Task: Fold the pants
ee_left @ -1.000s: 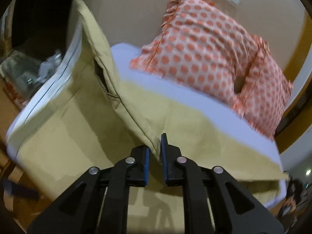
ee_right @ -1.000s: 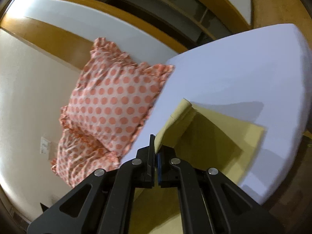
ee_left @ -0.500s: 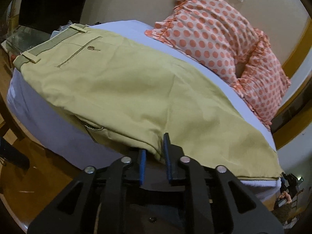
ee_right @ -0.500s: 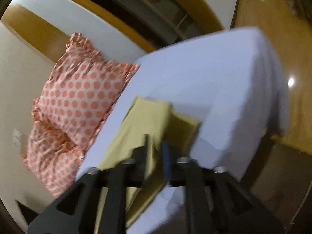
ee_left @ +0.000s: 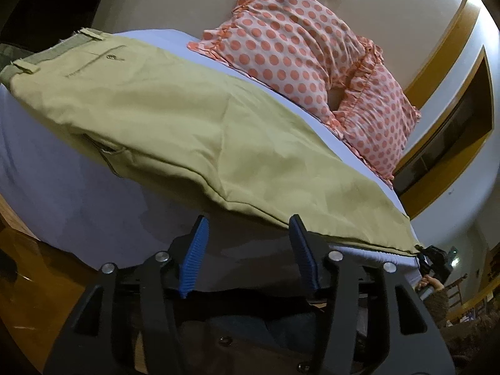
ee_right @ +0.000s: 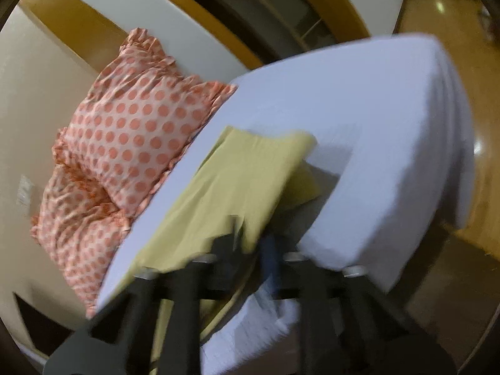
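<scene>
Khaki pants (ee_left: pixel 193 131) spread flat across the bed (ee_left: pixel 62 193). Left hand-held gripper (ee_left: pixel 247 234) wide open, holding nothing; right hand-held gripper (ee_right: pixel 253 243) too blurry, can't tell.

The left gripper (ee_left: pixel 247 228) has let go of the pants (ee_left: pixel 193 131) and now stands open just off the bed's near edge; the pants now lie flat, folded lengthwise.

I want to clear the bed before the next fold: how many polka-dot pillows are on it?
2. One larger pillow leans against the wall at the head of the bed; a second pillow lies beside it, toward the wooden frame. Both sit beyond the khaki pants. None else shows.
</scene>
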{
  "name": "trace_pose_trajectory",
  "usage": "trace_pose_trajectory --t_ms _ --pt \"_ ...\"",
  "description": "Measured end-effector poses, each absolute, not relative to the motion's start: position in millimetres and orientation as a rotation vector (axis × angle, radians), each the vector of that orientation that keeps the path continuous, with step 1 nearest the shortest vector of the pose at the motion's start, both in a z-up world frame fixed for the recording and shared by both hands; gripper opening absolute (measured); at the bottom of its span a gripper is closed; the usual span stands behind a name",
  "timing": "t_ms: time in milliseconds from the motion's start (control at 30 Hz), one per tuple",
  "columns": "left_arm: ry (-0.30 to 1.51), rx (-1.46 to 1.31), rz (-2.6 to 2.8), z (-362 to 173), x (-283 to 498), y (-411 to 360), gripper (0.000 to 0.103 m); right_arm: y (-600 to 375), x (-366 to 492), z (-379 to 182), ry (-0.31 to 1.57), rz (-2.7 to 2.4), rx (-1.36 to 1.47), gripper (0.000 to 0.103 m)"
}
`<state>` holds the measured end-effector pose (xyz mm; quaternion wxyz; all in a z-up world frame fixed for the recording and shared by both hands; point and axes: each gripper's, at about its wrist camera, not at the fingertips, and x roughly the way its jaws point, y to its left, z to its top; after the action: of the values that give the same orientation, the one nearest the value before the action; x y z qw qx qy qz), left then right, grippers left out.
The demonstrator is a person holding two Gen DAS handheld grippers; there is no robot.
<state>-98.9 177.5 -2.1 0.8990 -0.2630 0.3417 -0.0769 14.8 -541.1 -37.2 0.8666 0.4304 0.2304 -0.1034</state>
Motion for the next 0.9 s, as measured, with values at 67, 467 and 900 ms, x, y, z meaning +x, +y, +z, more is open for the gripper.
trace_pose_trajectory --t_ms 67,467,900 --pt "0.703 -0.546 -0.169 -3.3 -98.9 177.1 0.058 -537.8 13.8 -32.6 0.439 -0.215 0.858 0.006" --pt "0.654 -0.606 -0.124 -3.2 -110.6 187.2 0.083 -252.5 54.2 72.2 0.482 0.588 0.346 0.006" --pt "0.72 -0.575 -0.228 -20.1 -78.2 161.9 0.089 -191.1 30.0 49.4 0.659 0.701 0.206 0.089"
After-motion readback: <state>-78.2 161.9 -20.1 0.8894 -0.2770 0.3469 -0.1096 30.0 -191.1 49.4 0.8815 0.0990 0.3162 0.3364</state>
